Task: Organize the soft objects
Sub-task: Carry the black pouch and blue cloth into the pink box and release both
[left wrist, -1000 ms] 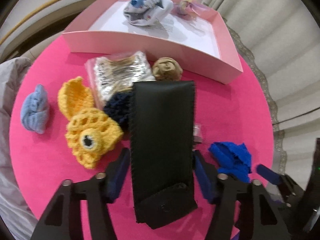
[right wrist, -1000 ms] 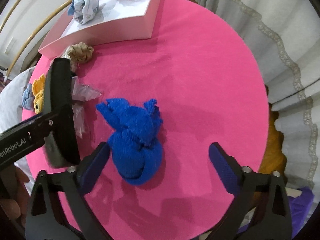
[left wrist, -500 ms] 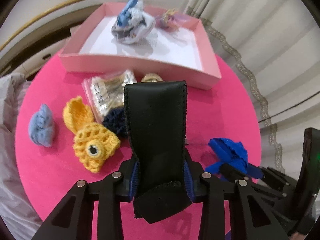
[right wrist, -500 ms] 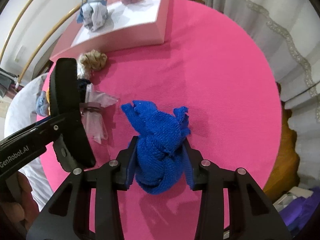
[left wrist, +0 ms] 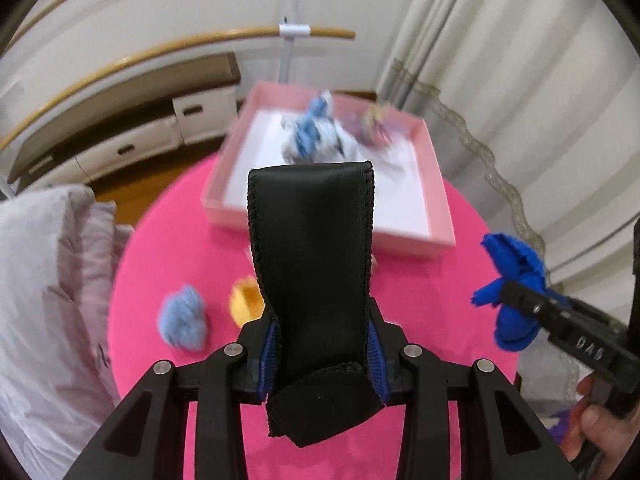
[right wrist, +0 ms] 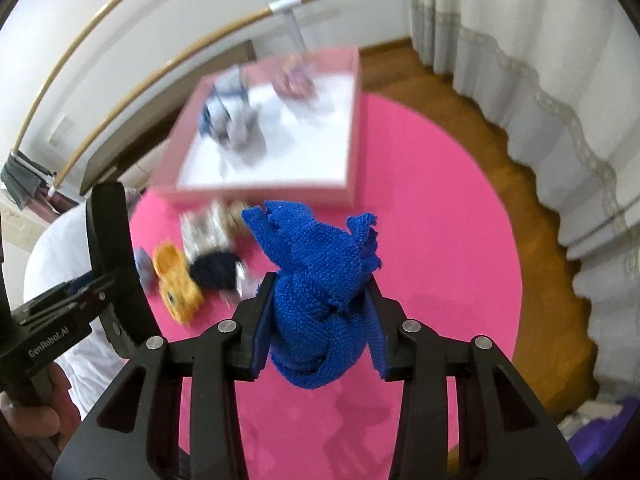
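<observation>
- Left wrist view: left gripper (left wrist: 320,350) clamped on a black leather pouch (left wrist: 312,272), lifted above the round pink table (left wrist: 420,280)
- Right wrist view: right gripper (right wrist: 318,332) squeezing a knotted blue knit cloth (right wrist: 320,280), raised clear of the table, pink tray (right wrist: 348,120) beyond

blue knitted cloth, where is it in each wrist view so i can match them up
Left wrist view: blue knitted cloth at the right edge, pinched in the right tongs above the pink table.
Right wrist view: dead centre, bunched between the pads of the right tongs, filling the lower middle.
Shared landmark: the pink box, beyond the cloth in both views.
</observation>
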A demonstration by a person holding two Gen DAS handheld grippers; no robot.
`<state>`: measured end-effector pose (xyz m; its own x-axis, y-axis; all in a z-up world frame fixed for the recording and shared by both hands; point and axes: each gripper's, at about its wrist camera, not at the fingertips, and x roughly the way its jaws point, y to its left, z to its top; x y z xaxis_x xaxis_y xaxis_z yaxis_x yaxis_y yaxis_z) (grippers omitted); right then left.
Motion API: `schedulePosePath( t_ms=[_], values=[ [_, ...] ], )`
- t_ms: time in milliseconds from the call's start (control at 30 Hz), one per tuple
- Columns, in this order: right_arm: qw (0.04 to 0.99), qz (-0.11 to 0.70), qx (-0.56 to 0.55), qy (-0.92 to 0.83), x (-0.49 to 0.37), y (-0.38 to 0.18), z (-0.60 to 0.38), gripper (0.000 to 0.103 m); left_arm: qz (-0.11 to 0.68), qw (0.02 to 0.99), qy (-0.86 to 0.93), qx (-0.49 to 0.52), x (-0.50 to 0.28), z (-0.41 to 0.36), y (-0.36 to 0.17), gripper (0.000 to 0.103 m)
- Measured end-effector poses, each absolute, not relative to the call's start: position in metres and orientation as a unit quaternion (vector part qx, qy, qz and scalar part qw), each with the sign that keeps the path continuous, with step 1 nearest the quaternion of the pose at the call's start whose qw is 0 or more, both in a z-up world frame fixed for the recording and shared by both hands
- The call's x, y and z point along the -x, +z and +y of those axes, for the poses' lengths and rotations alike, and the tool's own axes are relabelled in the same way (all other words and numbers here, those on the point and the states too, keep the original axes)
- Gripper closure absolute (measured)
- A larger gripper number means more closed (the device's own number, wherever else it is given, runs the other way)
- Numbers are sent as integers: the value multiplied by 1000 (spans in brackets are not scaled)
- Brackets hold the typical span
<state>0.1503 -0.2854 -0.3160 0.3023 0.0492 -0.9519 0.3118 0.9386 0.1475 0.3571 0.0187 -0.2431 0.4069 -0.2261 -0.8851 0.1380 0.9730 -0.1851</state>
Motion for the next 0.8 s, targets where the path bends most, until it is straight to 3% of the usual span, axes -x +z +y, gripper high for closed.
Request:
schedulePosePath(
  t_ms=[400,800],
  values=[
    [810,566,-131,-76,-253,-308,-289,66,498,862,-89,29,-426,28,-214,68],
    [797,583,-135,-79,-298,-330,-297,66,504,859,-87,16,-508,10,-245,68]
  ],
)
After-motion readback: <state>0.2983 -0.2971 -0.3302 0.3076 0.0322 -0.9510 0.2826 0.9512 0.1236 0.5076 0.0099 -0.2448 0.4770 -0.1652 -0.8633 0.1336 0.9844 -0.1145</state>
